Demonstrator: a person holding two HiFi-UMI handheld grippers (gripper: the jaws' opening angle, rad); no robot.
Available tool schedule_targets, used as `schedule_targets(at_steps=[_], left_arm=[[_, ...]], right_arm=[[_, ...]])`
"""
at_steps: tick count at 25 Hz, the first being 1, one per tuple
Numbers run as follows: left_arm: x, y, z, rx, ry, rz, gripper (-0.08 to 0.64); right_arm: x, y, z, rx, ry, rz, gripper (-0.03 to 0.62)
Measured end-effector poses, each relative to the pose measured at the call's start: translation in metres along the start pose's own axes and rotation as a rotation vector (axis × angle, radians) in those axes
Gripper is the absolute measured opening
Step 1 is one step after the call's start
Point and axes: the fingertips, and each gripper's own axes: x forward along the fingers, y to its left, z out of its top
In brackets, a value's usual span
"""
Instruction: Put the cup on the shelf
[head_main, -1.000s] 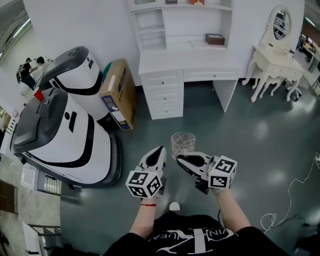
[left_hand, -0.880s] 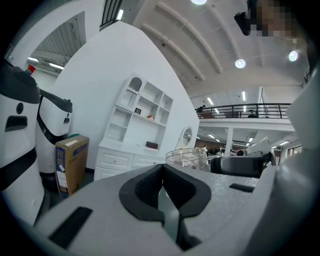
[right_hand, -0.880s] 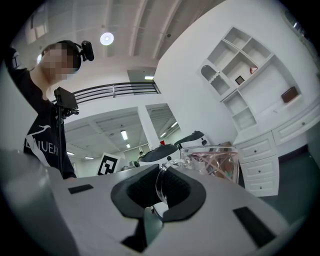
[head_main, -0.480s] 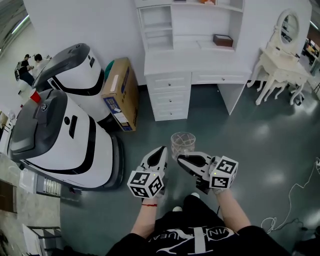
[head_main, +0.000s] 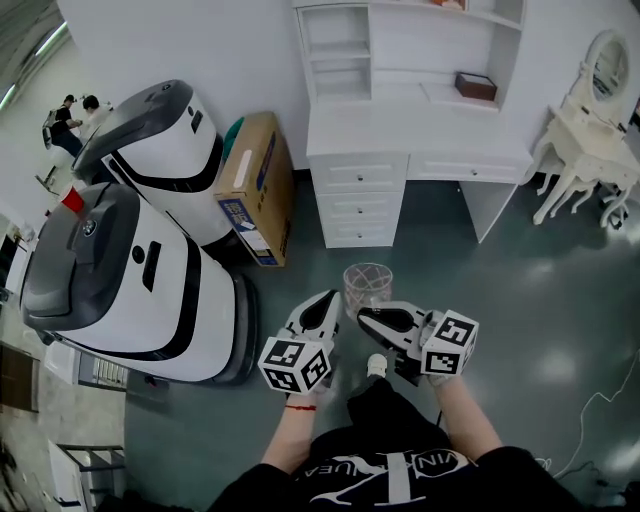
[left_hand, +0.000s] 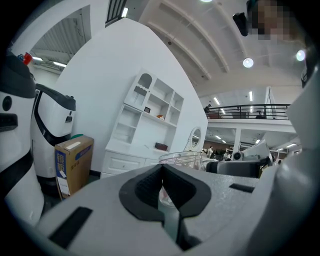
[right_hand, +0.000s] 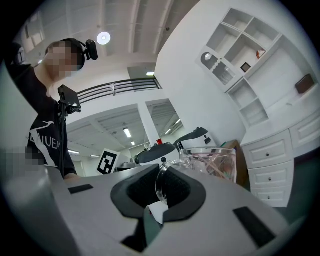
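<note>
A clear glass cup (head_main: 367, 285) hangs in the air above the grey floor, in front of me. My right gripper (head_main: 366, 319) is shut on the cup's handle; in the right gripper view the handle loop sits between the pads and the cup (right_hand: 210, 162) stands upright beyond my right gripper (right_hand: 162, 189). Just left of the cup, my left gripper (head_main: 322, 302) is shut with nothing in it. In the left gripper view the cup's rim (left_hand: 181, 158) shows past my left gripper (left_hand: 161, 184). The white shelf unit (head_main: 400, 45) rises over a white desk against the far wall.
Two large white-and-grey machines (head_main: 130, 270) stand at the left. A cardboard box (head_main: 258, 185) leans beside the desk's drawers (head_main: 358, 200). A small brown box (head_main: 475, 86) lies on the desk. A white dressing table with mirror (head_main: 592, 130) is at the far right.
I have moved toward the desk and shelf; they sit further right and slightly larger in the head view. Both grippers keep their pose, the right still holding the cup.
</note>
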Motion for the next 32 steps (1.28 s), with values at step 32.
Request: schedule_targets(at_steps=[32], left_arm=[[0.246, 0.098, 0.079, -0.011, 0.001, 0.028, 0.008]], right_arm=[[0.045, -0.252, 0.114, 0.008, -0.013, 0.022, 0.018]])
